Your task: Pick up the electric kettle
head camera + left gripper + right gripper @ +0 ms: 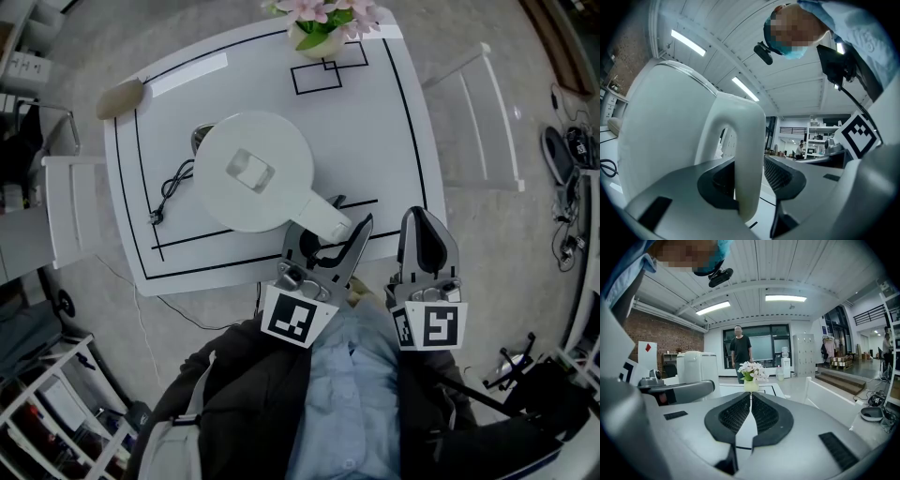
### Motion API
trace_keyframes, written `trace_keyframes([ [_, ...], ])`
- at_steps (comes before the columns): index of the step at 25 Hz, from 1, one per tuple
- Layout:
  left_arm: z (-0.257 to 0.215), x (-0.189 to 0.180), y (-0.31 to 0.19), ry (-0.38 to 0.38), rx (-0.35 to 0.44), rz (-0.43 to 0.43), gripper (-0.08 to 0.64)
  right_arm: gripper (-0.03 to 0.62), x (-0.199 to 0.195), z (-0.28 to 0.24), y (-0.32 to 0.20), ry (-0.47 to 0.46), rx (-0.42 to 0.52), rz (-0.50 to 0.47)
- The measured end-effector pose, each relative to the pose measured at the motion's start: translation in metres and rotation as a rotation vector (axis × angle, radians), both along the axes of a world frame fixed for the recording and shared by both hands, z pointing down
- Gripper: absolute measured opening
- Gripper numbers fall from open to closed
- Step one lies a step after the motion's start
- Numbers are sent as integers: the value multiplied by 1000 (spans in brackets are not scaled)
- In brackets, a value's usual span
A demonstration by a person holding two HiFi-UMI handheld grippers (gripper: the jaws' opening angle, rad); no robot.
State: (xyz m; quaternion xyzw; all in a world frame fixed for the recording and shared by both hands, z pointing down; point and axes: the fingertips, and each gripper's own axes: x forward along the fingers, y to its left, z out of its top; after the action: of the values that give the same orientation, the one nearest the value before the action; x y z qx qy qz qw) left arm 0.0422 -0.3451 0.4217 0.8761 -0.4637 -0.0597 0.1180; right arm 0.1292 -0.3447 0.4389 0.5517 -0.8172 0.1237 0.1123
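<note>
The white electric kettle (253, 172) is seen from above over the white table (394, 122), its handle (328, 217) pointing toward me. My left gripper (328, 246) has its jaws on either side of that handle. In the left gripper view the handle (749, 159) fills the gap between the two dark pads (783, 176), so the gripper is shut on it. I cannot tell whether the kettle rests on its base. My right gripper (427, 234) hangs over the table's near right edge, shut with nothing held; its pads (765, 416) meet.
A black power cord (173, 192) lies left of the kettle, with a grey part (200, 137) showing behind it. A flower vase (323, 28) stands at the far edge. White chairs (70, 211) (478, 112) flank the table. A person (740, 350) stands far off.
</note>
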Motion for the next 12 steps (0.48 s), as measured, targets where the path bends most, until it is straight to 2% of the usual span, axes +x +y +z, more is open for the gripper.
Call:
trace_keyframes([
  [12,3,4,-2,-69,40,-27,166,18,3,3,-1,-5,-4,-4],
])
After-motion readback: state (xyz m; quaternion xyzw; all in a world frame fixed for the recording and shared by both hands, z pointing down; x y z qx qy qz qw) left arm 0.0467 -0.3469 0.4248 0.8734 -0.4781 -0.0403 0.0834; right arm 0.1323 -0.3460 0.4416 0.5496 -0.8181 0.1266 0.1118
